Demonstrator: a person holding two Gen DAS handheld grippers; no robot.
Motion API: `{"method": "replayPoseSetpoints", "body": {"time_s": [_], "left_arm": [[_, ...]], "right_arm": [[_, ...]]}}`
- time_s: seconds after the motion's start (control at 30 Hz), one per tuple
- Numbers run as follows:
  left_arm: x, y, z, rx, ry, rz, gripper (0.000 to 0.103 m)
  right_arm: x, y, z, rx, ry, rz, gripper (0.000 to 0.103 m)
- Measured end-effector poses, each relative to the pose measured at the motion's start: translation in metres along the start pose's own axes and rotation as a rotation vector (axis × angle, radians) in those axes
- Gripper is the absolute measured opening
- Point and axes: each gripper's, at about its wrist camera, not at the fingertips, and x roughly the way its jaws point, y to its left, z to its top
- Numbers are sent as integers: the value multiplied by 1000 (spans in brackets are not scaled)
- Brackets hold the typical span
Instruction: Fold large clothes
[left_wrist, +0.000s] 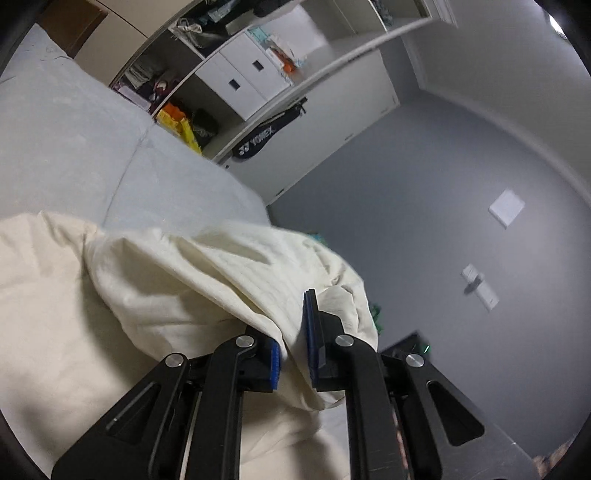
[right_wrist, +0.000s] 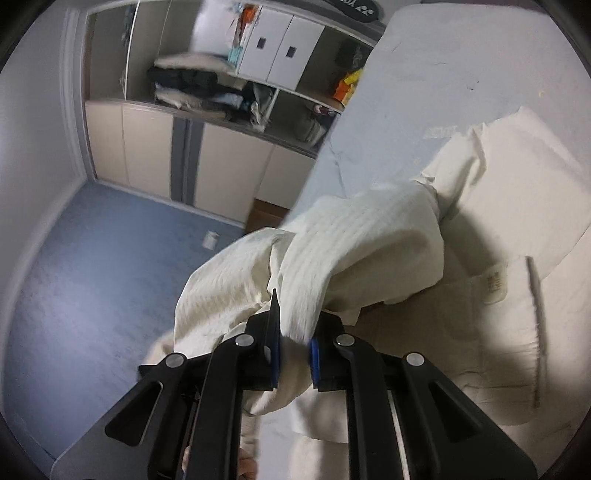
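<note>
A large cream-white garment (left_wrist: 155, 295) lies spread on the pale grey bed (left_wrist: 74, 147). In the left wrist view a bunched fold of it rises off the bed and runs between the blue pads (left_wrist: 309, 332); my left gripper (left_wrist: 293, 345) is shut on that fold. In the right wrist view the same cream garment (right_wrist: 362, 236) is lifted in a thick roll, and my right gripper (right_wrist: 295, 332) is shut on it, cloth filling the gap between its blue pads (right_wrist: 314, 354). The rest of the garment (right_wrist: 517, 206) stays flat on the bed (right_wrist: 461, 55).
An open wardrobe (left_wrist: 229, 81) with white drawers, clothes and a black racket bag (left_wrist: 266, 133) stands past the bed's edge. The same wardrobe (right_wrist: 236, 88) appears in the right wrist view. Grey-blue wall (left_wrist: 424, 206) fills the right side of the left wrist view.
</note>
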Motion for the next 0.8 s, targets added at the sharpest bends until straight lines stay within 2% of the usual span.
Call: {"method": "replayPoseSetpoints", "body": {"time_s": [0.13, 0.2, 0.3, 0.5, 0.7, 0.8], "left_arm": [[-1, 37, -48, -37, 85, 93, 11], [-5, 57, -77, -84, 107, 143, 11], [-12, 75, -98, -139, 110, 180, 12], [-3, 82, -94, -166, 123, 270, 17], [-11, 96, -90, -188, 147, 287, 20], [-30, 101, -97, -237, 136, 255, 34]], "right_arm": [[5, -29, -28, -47, 75, -127, 10], [3, -47, -42, -48, 95, -162, 10], [-2, -64, -58, -52, 109, -188, 10], [0, -68, -62, -80, 125, -215, 10], [0, -69, -65, -60, 124, -201, 10], [-4, -66, -69, -61, 130, -196, 11]]}}
